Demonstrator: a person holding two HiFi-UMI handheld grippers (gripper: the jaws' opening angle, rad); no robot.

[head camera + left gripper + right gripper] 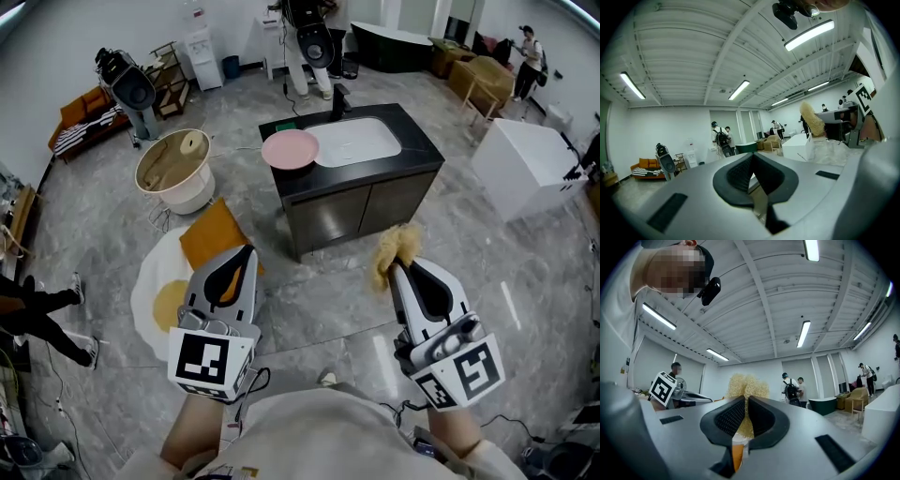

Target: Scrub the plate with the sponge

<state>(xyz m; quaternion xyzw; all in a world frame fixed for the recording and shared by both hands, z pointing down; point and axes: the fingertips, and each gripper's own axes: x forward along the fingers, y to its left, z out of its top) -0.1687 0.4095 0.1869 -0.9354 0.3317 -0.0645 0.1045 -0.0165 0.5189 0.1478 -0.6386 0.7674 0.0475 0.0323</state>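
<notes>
Right tool [745,403] clamped on frayed straw-yellow sponge [746,382] | left tool [752,160] jaws together, empty | pink plate [290,148] on counter [419,156]
</notes>
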